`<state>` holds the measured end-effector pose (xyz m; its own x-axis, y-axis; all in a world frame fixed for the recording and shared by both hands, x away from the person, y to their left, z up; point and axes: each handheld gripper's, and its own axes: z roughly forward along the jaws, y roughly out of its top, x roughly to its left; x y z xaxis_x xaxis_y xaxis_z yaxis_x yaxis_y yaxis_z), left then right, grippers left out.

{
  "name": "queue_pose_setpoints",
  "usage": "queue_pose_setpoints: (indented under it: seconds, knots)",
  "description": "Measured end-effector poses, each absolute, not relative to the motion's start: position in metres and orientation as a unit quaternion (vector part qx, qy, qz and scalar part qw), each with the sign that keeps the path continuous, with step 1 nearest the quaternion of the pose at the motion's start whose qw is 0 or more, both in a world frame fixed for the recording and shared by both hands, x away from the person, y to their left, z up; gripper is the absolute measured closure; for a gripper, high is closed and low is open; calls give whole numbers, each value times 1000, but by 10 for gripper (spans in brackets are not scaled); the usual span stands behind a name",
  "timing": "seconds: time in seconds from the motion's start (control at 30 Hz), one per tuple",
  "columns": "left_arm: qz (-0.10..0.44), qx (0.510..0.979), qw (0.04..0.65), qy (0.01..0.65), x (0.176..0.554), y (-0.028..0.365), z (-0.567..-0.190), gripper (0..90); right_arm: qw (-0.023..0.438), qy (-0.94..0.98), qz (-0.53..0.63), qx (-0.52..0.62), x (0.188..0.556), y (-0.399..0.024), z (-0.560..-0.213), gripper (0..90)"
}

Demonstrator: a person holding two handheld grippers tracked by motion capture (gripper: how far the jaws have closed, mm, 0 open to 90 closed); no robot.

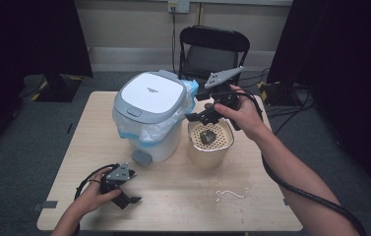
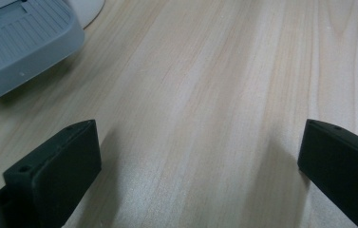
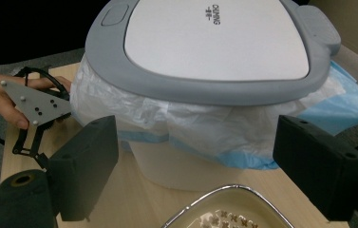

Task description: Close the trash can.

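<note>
A white pedal bin (image 1: 148, 105) with a grey-rimmed lid, which is down, stands at the back left of the table, and a clear and blue liner bag (image 3: 167, 118) spills out under its rim. To its right is a cream pot (image 1: 210, 152) with a perforated insert that holds a dark lump (image 1: 207, 136). My right gripper (image 1: 198, 115) hovers over the pot's far left rim, facing the bin (image 3: 205, 38). Its jaws are open and hold nothing (image 3: 193, 142). My left gripper (image 1: 131, 199) rests low at the table's front left, open over bare wood (image 2: 200, 137).
The bin's grey pedal (image 1: 141, 157) sticks out toward the front, close to the left gripper (image 2: 20, 42). White crumbs and a wet patch (image 1: 232, 193) lie on the table (image 1: 183, 206) in front of the pot. A black chair (image 1: 212, 49) stands behind the table.
</note>
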<state>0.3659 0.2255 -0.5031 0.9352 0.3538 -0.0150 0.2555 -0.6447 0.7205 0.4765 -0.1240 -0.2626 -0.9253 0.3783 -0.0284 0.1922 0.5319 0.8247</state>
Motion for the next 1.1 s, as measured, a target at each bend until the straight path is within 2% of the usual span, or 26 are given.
queue_pose_setpoints:
  seconds: [1.1]
  knots:
    - [65, 904, 388, 169, 366, 225, -503, 0, 89, 876, 445, 164, 447, -158, -301, 148]
